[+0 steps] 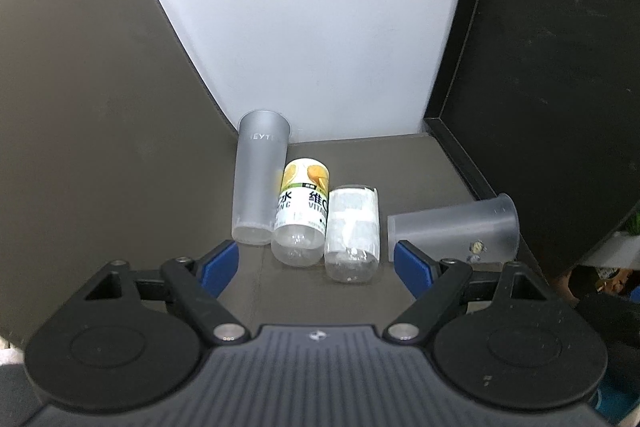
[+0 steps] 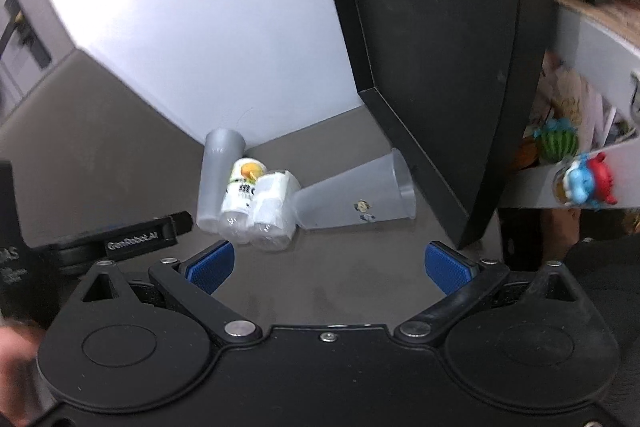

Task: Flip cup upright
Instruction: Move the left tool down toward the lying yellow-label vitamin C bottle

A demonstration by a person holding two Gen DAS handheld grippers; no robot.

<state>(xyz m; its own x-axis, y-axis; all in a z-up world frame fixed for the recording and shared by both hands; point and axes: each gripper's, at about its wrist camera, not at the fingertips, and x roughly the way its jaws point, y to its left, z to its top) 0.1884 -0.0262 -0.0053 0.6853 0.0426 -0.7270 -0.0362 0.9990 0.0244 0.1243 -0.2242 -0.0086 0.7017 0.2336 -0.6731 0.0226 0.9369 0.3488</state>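
Both grippers, left (image 1: pixel 316 263) and right (image 2: pixel 328 265), hang over the grey table (image 2: pixel 340 279) with jaws spread wide, holding nothing. The cup (image 1: pixel 454 227) lies on its side, mouth toward the black panel (image 1: pixel 540 87), just right of two bottles (image 1: pixel 326 223). A second frosted cup (image 1: pixel 258 179) lies at their left.

Frosted translucent cup (image 1: pixel 454 233) (image 2: pixel 356 193) lies sideways, mouth facing right.

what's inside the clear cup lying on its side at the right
Nothing shows inside the tipped cup: through its frosted wall only the grey table appears. A small sticker sits on its side. Its mouth faces away, so the rim interior stays hidden.
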